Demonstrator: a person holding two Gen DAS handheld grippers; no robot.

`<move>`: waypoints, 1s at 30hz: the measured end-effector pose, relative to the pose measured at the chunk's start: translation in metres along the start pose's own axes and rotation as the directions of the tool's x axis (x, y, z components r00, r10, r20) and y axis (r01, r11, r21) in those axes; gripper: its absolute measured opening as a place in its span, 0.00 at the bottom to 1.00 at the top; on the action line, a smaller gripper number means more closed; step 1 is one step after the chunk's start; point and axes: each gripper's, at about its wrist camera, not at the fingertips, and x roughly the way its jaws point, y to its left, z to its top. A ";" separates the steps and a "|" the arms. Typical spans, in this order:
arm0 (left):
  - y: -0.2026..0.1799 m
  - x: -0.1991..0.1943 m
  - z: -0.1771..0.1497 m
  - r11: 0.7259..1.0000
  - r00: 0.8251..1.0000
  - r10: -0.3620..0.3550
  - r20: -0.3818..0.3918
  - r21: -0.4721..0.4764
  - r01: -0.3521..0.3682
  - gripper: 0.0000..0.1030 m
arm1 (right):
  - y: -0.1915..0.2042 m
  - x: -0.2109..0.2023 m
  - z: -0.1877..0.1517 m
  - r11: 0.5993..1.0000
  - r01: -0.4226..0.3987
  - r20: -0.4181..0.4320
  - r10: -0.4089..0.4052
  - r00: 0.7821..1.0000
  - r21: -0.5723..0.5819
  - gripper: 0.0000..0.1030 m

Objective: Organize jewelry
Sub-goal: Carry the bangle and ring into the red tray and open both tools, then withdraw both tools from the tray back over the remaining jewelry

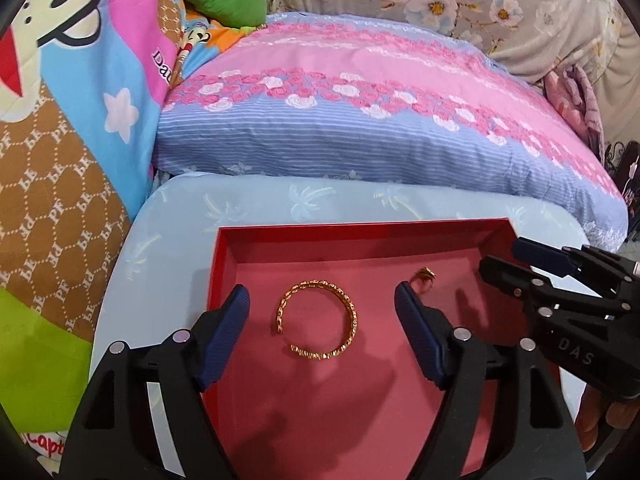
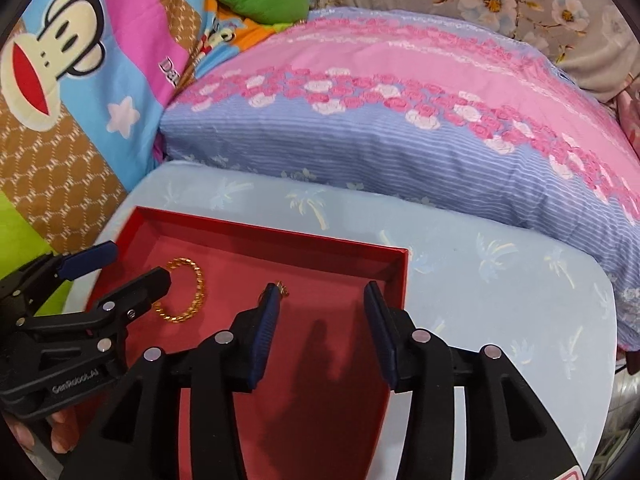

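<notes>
In the box, mid-floor: bangle; ring near far right corner. Your left gripper and right gripper, jaws open, empty. Likely nearly done.

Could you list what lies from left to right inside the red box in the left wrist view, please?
Left gripper's left finger → gold bangle → left gripper's right finger → small gold ring → right gripper, all over the red box.
</notes>
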 end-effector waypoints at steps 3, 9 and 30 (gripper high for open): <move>0.004 -0.022 -0.004 1.000 0.999 -0.018 0.027 -0.020 0.019 0.70 | -0.002 -0.023 -0.008 0.999 -0.025 0.022 0.024 0.999 0.024 0.44; 0.001 -0.084 -0.035 1.000 0.994 -0.014 0.108 0.000 0.014 0.73 | -0.003 -0.079 -0.043 0.998 -0.046 0.086 0.042 0.995 0.042 0.50; 0.007 -0.154 -0.225 0.996 0.992 0.060 0.112 -0.075 -0.052 0.73 | 0.027 -0.153 -0.247 0.996 0.049 0.087 -0.055 0.995 0.078 0.54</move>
